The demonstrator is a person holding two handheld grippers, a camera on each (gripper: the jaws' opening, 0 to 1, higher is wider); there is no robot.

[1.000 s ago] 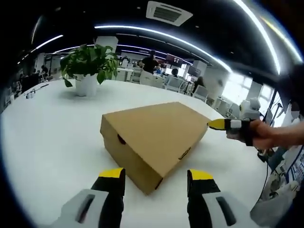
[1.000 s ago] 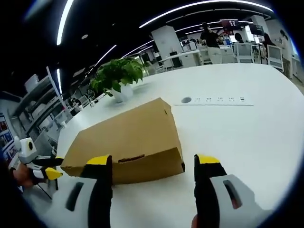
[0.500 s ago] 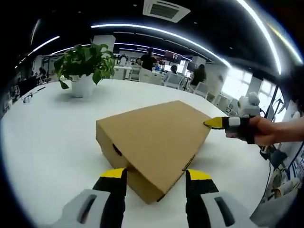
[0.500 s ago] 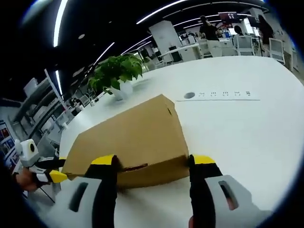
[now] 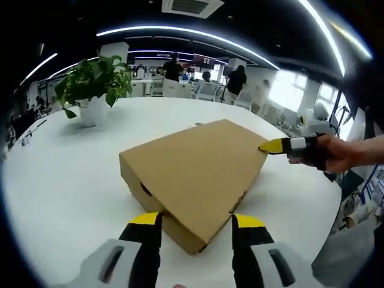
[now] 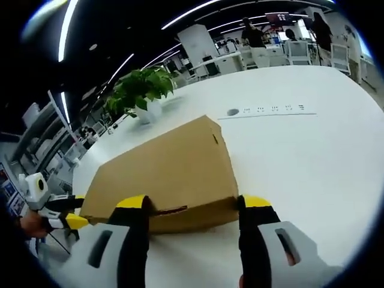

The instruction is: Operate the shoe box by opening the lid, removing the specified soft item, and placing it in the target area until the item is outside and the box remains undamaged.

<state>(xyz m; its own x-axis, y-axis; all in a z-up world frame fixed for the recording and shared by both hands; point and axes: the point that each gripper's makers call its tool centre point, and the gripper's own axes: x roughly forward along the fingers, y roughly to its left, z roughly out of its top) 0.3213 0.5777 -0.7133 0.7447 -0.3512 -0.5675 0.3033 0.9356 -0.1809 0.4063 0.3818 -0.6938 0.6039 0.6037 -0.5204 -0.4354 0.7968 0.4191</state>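
Shoe box (image 5: 195, 171) sits lid-closed on white table (image 5: 60, 180), potted plant (image 5: 93, 84) at 11 o'clock. Left gripper (image 5: 196, 223) jaws spread w/ box corner between them; right gripper (image 6: 195, 205) jaws apart, straddling box's near end.

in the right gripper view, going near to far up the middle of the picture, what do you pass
right gripper → brown cardboard shoe box → bare white table top → green leafy plant in a white pot → office desks and chairs with people at the back

Potted plant (image 5: 93, 84) on white table (image 5: 60, 180); ppl, chairs in bkgd.
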